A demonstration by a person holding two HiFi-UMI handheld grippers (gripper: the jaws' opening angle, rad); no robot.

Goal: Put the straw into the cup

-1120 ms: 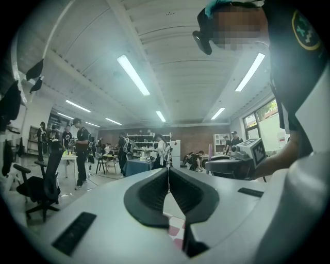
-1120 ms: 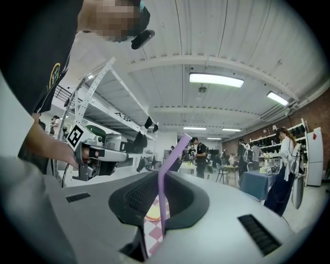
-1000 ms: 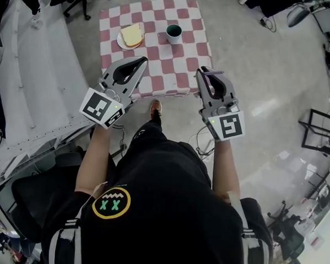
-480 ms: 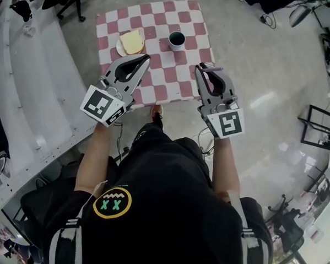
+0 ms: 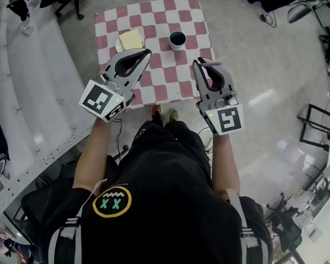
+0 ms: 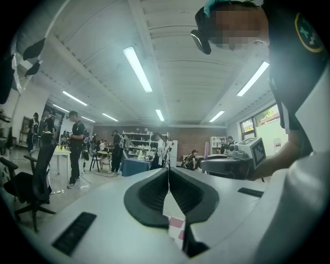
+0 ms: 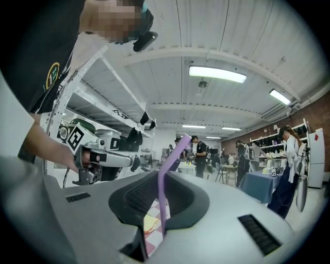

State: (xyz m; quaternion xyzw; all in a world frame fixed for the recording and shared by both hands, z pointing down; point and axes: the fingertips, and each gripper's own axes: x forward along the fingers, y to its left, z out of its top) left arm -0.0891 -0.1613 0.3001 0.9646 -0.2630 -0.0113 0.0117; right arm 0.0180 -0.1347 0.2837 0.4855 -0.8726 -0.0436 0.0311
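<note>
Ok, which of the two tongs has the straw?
The right tongs: a purple straw stands pinched between them. The left tongs are shut and empty.

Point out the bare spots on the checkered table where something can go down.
Bare cloth lies between the plate and the cup, and across the near half of the checkered table, between the left gripper and the right gripper. The far corner right of the cup is bare too. Only the plate's far-left corner is crowded.
</note>
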